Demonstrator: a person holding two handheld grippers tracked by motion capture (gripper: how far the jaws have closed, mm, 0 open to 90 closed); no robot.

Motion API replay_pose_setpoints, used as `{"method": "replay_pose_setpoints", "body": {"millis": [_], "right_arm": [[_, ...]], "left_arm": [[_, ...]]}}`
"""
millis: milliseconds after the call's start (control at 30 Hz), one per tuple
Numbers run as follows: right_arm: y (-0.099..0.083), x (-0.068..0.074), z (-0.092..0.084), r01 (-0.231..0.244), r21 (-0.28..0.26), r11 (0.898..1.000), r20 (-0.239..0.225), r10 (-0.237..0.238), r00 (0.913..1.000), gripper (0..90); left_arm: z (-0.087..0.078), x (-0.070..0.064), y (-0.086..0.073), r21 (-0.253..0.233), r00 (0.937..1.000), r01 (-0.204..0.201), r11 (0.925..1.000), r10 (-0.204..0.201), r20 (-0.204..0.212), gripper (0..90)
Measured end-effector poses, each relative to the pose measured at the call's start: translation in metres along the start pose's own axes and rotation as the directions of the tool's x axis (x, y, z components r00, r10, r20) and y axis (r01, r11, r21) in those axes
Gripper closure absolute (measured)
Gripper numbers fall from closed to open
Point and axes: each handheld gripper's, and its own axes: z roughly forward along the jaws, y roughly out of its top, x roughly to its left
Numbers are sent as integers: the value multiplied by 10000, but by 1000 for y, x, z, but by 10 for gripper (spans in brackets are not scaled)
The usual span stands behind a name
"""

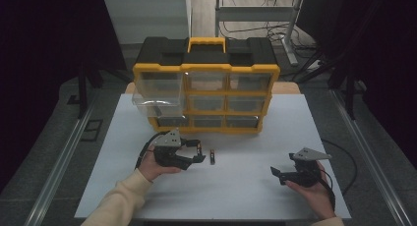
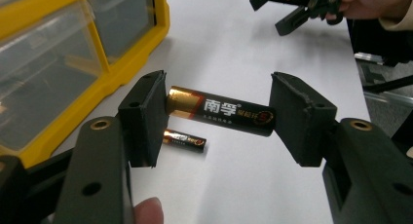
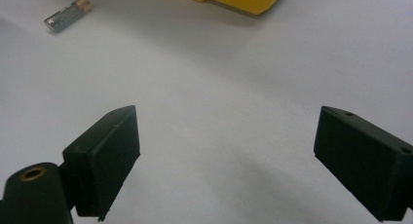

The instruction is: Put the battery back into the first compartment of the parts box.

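The high view looks forward and down from above the person's side, taking in the whole white tabletop (image 1: 236,186) and the yellow box (image 1: 206,83). Each claw's camera sits low and close, looking along its own jaws. Both claw cameras and the high view see the loose battery (image 1: 212,156) (image 2: 184,139) (image 3: 67,14).

A black battery (image 2: 221,111) with a gold end spans lengthwise between the left gripper (image 2: 216,117) jaws, clamped end to end, off the table. A second, matching battery (image 2: 184,139) lies flat below it.
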Motion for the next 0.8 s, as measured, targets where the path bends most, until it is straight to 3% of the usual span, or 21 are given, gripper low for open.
{"method": "replay_pose_setpoints", "body": {"millis": [500,800], "right_arm": [[0,0,0,22,18,10000,9,-22,10000,99],[0,1,1,7,25,10000,7,-7,10000,99]], "left_arm": [[-19,-6,9,-942,9996,208,9953,-224,-161,414],[-27,-10,15,-1285,9996,109,9917,-139,-230,413]]}}
